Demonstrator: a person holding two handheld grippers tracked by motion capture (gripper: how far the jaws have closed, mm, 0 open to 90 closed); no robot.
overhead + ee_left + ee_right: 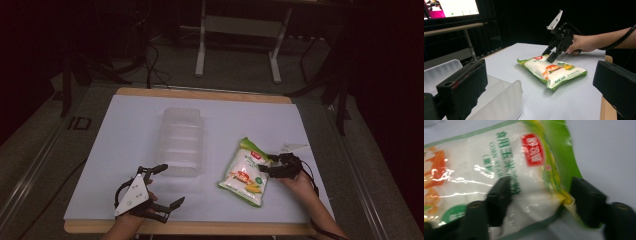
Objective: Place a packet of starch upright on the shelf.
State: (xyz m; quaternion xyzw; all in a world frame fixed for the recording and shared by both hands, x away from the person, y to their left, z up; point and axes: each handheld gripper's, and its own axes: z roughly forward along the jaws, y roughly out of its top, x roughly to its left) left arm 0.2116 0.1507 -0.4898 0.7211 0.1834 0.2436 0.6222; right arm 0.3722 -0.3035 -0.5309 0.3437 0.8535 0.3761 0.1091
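Observation:
A green and white bag of corn starch (245, 175) lies flat on the white table cover, right of centre. My right gripper (266, 164) reaches it from the right. In the right gripper view the bag (499, 165) has its red-labelled end between my right gripper's (541, 202) jaws; one jaw rests on the bag's face and the other meets its crumpled green edge. The left gripper view shows the bag (551, 71) and the right gripper (548, 56) on its far end. My left gripper (172, 184) stands open near the front left edge, nothing between its jaws.
A clear plastic tray (182, 140) sits empty at the middle of the cover, just ahead of my left gripper; its near wall (504, 100) is close to the left jaw. The wooden table edge (200, 227) runs along the front. A metal stand (240, 30) is on the floor behind.

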